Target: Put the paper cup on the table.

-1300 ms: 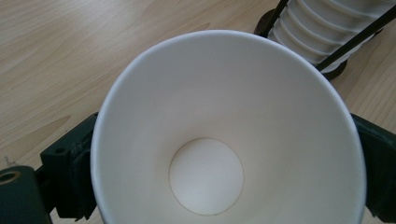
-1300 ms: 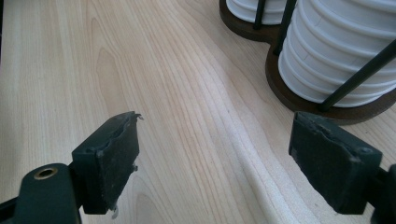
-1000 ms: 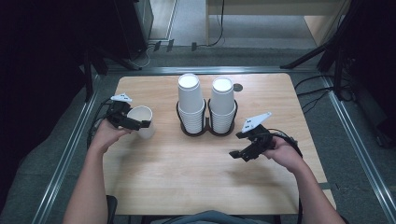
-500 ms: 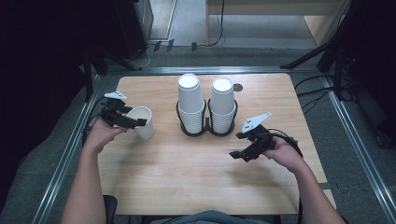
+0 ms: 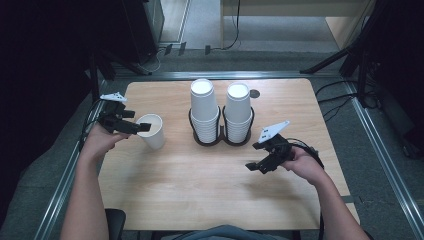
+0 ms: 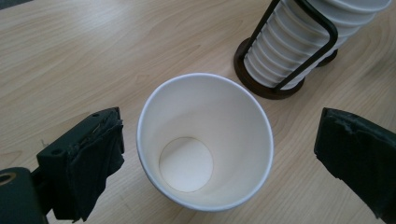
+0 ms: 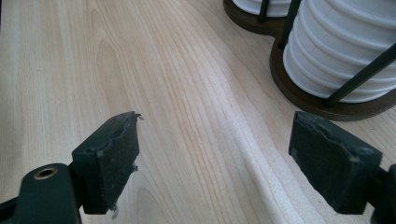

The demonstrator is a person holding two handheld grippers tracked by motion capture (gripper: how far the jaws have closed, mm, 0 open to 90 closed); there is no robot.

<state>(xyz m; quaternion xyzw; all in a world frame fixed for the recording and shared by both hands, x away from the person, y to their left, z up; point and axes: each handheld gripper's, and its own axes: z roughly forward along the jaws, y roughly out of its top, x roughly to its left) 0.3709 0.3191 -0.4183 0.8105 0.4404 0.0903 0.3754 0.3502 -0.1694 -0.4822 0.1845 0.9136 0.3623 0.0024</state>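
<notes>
Left tool (image 5: 131, 126) is at the single paper cup (image 5: 152, 131) on the left part of the counter (image 5: 200, 180), well left of the cup rack (image 5: 220, 137). In the left gripper view the cup (image 6: 205, 140) sits upright between the jaws, but both pads stand clear of its rim, so that tool is released, not gripping. Right tool (image 5: 260, 159) hangs over bare wood just right of and in front of the rack, jaws spread wide with nothing between them.
</notes>
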